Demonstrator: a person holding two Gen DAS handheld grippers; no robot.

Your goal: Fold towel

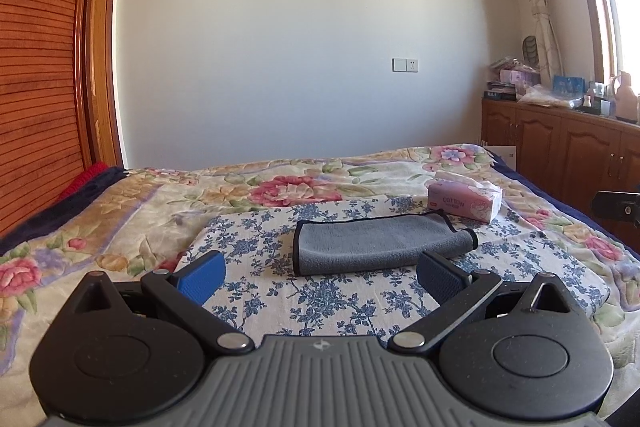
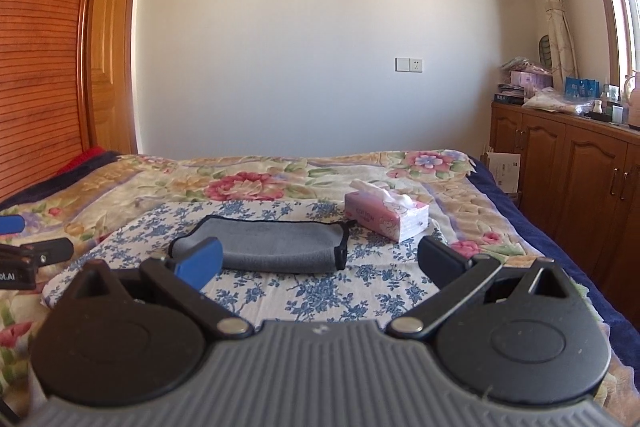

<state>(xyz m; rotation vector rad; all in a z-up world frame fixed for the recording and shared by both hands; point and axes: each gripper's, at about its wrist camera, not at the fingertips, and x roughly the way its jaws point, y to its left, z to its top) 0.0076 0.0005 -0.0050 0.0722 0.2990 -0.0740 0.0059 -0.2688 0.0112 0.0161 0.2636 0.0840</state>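
Note:
A grey towel with black trim point(image 1: 376, 241) lies folded into a long strip on a blue-flowered white cloth point(image 1: 320, 291) on the bed. It also shows in the right wrist view point(image 2: 276, 247). My left gripper point(image 1: 320, 277) is open and empty, held just in front of the towel's near edge. My right gripper point(image 2: 320, 263) is open and empty, also just short of the towel; its left blue finger pad point(image 2: 200, 263) overlaps the towel's left end in view. The left gripper's tip point(image 2: 24, 247) shows at the left edge of the right wrist view.
A pink tissue box point(image 1: 464, 201) stands behind the towel to the right, also in the right wrist view point(image 2: 384, 215). A floral blanket point(image 1: 120, 211) covers the bed. Wooden cabinets point(image 1: 560, 147) with clutter line the right wall. A wooden wardrobe point(image 1: 40, 67) stands left.

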